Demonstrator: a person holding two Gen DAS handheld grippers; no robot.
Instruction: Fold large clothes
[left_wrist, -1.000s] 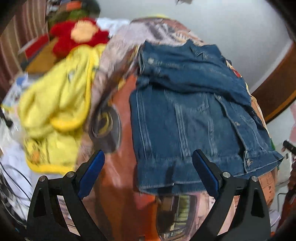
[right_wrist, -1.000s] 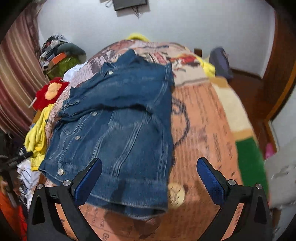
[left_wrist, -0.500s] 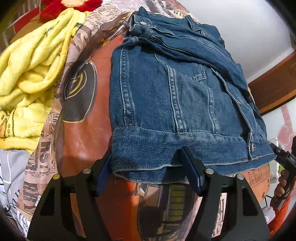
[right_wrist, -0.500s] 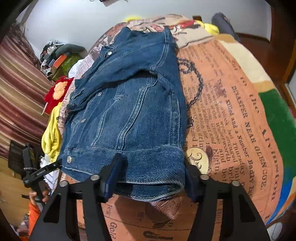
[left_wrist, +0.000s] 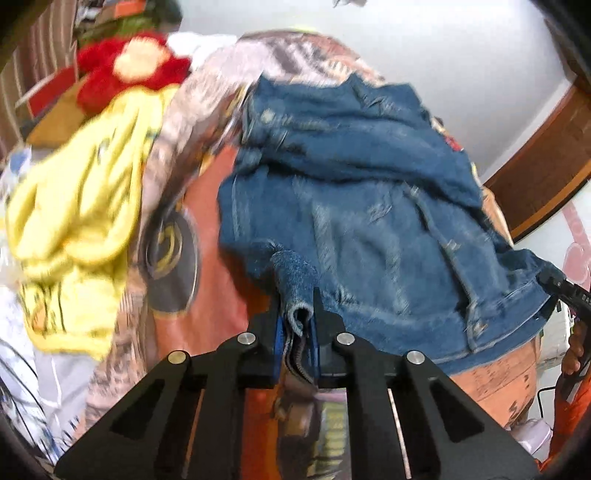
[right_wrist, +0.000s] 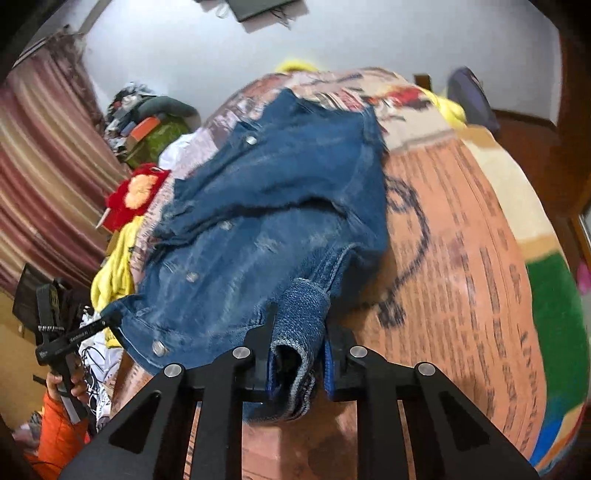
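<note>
A blue denim jacket (left_wrist: 369, 206) lies partly folded on the printed orange bedspread (left_wrist: 207, 332); it also shows in the right wrist view (right_wrist: 258, 221). My left gripper (left_wrist: 297, 328) is shut on the jacket's bottom hem at its left corner, and the hem is bunched between the blue pads. My right gripper (right_wrist: 299, 354) is shut on the hem at the right corner. Both near corners are lifted off the bed. The other gripper shows at the edge of each view (left_wrist: 561, 288) (right_wrist: 70, 339).
A yellow fleece garment (left_wrist: 81, 229) and a red plush item (left_wrist: 129, 70) lie left of the jacket. Clutter (right_wrist: 147, 122) is piled by the striped curtain (right_wrist: 40, 177). The bedspread (right_wrist: 461, 258) stretches right of the jacket. A wooden frame (left_wrist: 546, 155) stands at the right.
Both grippers closed on the jacket's bottom hem and lifted it off the bed. One second ago they were open and above the jacket.
</note>
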